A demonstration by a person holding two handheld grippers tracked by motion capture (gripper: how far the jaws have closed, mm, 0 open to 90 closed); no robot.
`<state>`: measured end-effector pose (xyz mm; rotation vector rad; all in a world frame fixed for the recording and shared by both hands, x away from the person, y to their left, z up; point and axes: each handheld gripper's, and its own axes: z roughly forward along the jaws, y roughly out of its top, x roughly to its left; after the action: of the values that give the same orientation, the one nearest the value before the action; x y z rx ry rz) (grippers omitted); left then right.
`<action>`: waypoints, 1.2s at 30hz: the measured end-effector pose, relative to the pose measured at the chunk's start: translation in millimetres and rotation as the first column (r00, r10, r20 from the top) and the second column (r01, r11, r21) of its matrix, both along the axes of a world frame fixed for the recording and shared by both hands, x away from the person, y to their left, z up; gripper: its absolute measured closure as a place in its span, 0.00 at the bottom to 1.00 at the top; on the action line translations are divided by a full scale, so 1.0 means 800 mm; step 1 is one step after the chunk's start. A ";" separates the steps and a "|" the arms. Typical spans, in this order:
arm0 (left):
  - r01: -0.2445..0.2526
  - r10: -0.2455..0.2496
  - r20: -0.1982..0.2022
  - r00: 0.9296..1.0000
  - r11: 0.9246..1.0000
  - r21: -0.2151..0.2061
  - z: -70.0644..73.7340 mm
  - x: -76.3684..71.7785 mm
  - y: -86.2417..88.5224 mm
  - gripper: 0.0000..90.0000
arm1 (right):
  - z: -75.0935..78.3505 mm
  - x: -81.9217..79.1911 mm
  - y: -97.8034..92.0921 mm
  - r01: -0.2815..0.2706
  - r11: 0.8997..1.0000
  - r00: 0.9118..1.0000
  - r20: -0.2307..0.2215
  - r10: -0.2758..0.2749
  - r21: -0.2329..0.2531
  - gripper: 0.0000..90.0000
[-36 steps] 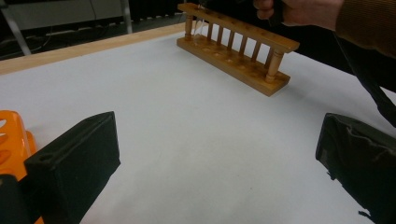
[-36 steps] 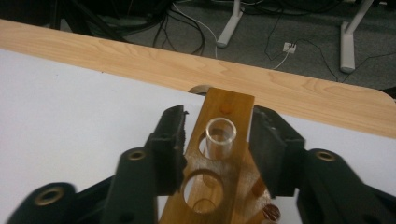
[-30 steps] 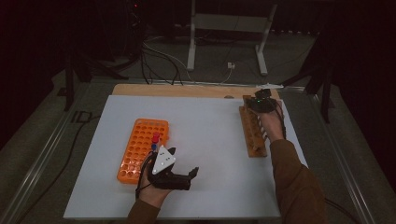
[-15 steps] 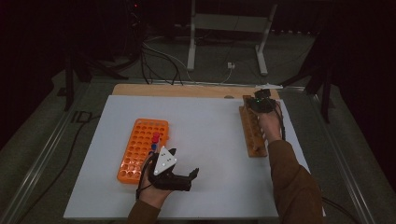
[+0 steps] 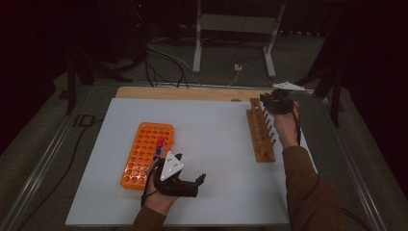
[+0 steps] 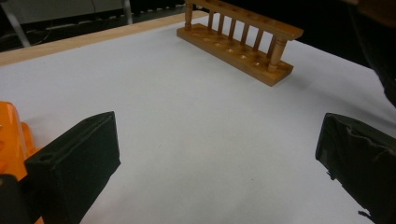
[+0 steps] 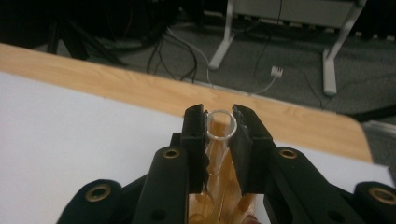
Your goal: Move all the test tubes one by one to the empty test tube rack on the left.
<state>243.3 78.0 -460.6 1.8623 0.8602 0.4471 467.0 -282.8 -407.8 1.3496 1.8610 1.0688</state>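
Lowering: my judgement is that the step in hand is seating the clear tube [image 7: 219, 125] into the wooden rack [image 5: 260, 129]; keep the tube upright and ease it straight down into a hole, so its bottom does not catch the top rail.
Grip on the tube: the right gripper [image 7: 219, 126] has its jaws drawn in close on the tube's open rim, one pad on each side; hold that pinch until the tube is seated, then let go gently.
Right gripper's place: upper right of the high view [image 5: 277, 100], over the far end of the wooden rack.
Left gripper: lower middle of the high view [image 5: 191, 181], jaws spread wide with nothing between them, just beside the orange rack [image 5: 146, 154]; best kept idle there.
Tube's look: clear, thin-walled, round open mouth with no cap, body running down out of sight between the jaws.
Tube's place: centre of the right gripper view, above the rack's brown wood.
Orange rack: holds a few red- and blue-capped tubes [image 5: 159, 146] near its right side.
Risk: squeezing too hard could crack such a thin wall, I think.
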 end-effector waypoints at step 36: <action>-0.039 0.032 0.099 0.995 0.997 0.066 0.021 0.028 -0.068 0.22 | 0.018 -0.185 0.113 -0.532 0.842 0.845 -0.014 0.535 0.085 0.84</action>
<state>265.3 24.0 -443.7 1.8731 0.8218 0.5912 319.0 -192.5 -393.5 0.9001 2.3189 1.4059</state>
